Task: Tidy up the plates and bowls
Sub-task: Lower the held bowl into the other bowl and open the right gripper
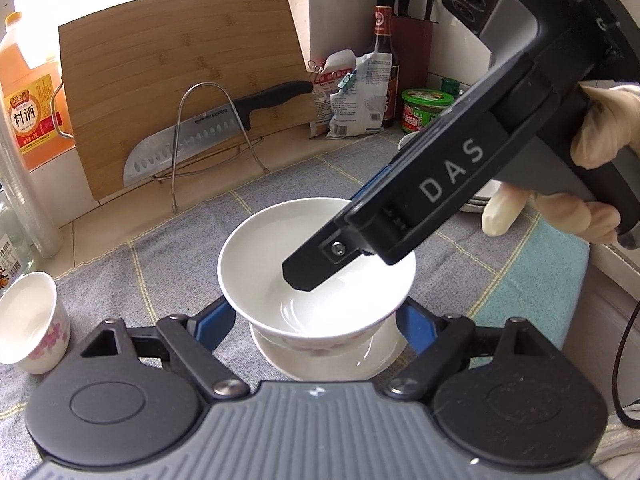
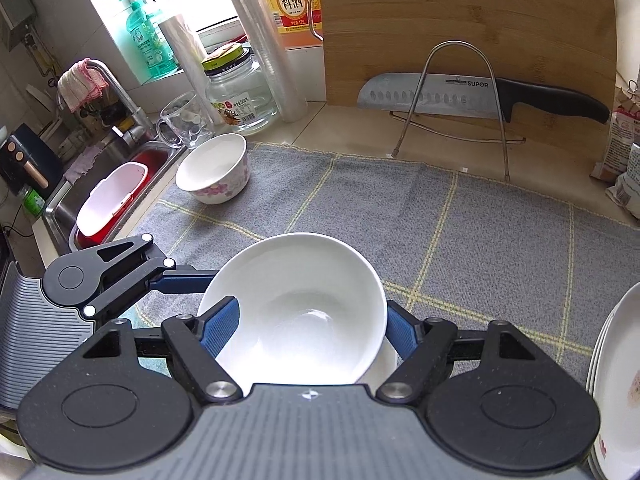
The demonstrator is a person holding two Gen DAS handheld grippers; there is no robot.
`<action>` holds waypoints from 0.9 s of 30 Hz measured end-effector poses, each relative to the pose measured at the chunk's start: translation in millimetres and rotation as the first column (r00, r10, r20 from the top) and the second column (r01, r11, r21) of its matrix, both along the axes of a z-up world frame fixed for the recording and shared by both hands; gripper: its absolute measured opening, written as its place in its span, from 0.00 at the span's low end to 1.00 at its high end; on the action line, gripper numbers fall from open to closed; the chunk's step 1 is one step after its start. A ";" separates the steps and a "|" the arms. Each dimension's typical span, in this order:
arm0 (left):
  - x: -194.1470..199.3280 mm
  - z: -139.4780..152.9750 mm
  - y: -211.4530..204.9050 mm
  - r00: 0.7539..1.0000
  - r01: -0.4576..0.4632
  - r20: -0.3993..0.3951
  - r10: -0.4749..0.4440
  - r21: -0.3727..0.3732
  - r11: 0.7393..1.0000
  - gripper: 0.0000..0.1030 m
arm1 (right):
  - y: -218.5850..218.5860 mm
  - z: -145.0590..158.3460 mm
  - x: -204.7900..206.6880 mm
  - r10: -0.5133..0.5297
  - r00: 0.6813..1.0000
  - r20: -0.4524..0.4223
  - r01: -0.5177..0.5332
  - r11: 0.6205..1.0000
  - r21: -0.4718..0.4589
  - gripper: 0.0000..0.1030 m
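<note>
A white bowl [image 1: 280, 248] with a pink flower pattern stands on a small white plate [image 1: 332, 364] on the grey checked cloth. My left gripper [image 1: 314, 320] straddles it, with both blue pads against its sides below the rim. My right gripper [image 2: 310, 330] is open over the same bowl [image 2: 296, 280]. Its left finger [image 1: 308, 272] reaches inside the bowl and its right pad [image 2: 402, 332] sits outside the rim. A second flowered bowl [image 2: 214, 174] stands near the sink. A stack of white plates [image 2: 616, 380] lies at the right.
A bamboo cutting board [image 1: 180, 80] leans on the wall behind a wire rack holding a knife [image 1: 208, 136]. A sink [image 2: 112, 196], glass mug [image 2: 184, 124] and jar [image 2: 240, 96] are at the left. Bottles, bags and a knife block crowd the back corner.
</note>
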State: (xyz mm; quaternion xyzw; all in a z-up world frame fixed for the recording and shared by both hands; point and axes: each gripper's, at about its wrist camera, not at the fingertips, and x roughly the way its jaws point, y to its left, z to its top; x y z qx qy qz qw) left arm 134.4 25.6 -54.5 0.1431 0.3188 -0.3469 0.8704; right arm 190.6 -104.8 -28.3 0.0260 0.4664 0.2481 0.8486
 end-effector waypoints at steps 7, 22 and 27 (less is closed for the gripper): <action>2.6 -5.3 -2.1 0.999 0.037 -0.023 -0.036 0.018 0.999 0.84 | -2.7 -8.6 -3.8 -0.030 0.999 -0.016 0.030 1.000 -0.009 0.80; 5.2 -10.8 -4.6 0.996 0.070 -0.054 -0.068 0.041 0.997 0.84 | -3.6 -16.9 -2.1 -0.045 0.998 -0.040 0.045 0.999 -0.002 0.81; 6.9 -10.6 -4.1 0.995 0.079 -0.065 -0.076 0.039 0.996 0.84 | -3.3 -18.6 -1.4 -0.047 0.998 -0.050 0.046 0.999 -0.005 0.81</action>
